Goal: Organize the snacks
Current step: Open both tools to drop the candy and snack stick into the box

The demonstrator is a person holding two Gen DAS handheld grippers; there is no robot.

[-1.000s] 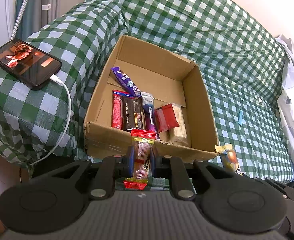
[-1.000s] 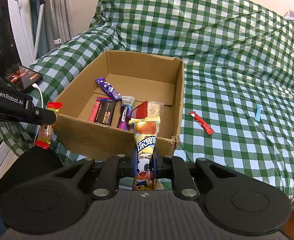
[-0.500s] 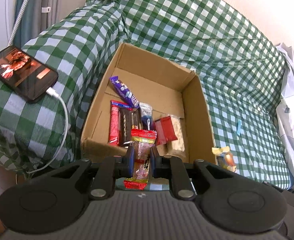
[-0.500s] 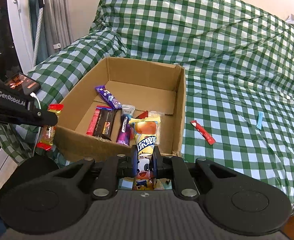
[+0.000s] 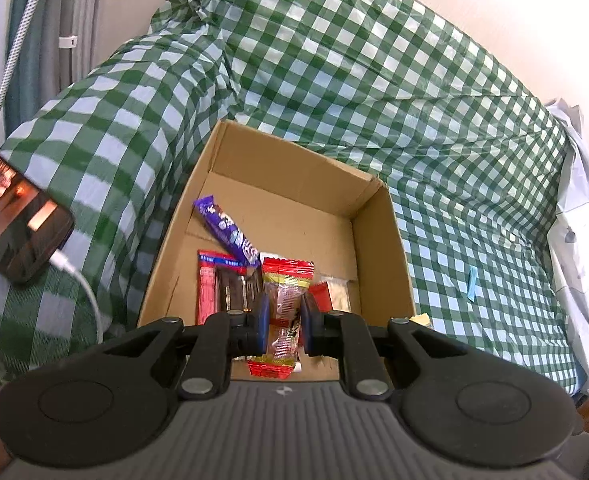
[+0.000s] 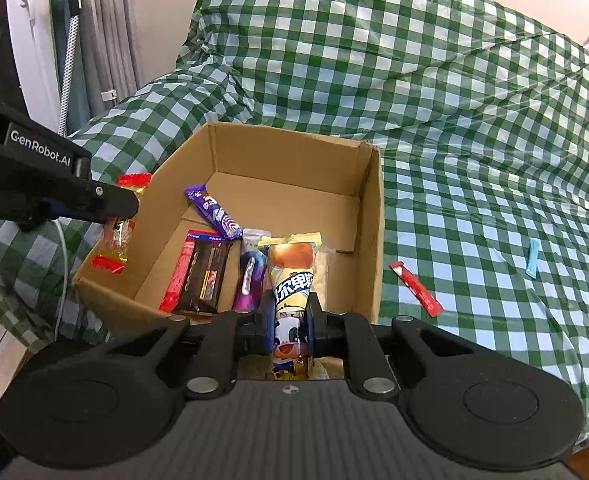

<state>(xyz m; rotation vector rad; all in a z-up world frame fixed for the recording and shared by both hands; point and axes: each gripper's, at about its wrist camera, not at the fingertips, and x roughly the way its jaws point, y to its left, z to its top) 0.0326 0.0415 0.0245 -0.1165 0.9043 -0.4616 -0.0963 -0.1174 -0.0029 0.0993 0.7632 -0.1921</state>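
Box [image 5: 378, 240] near wall hidden behind both held snacks.

Matt cardboard box [image 5: 378, 232], glossy wrappers [image 6: 294, 276]

Green-white checked cover [image 5: 414, 92], brown box [image 5: 378, 240]

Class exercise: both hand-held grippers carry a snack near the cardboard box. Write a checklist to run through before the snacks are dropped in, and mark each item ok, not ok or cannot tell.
1. Left hand-held gripper grips the clear red-ended snack: ok.
2. Right hand-held gripper grips the yellow cow snack: ok.
3. Box open, with bare floor at its far end: ok.
4. Left snack over the box opening: cannot tell; the right wrist view shows it at the box's left wall.
5. Right snack past the near wall: cannot tell.
6. All snacks gathered: not ok; a red stick and a blue stick lie on the checked cloth.
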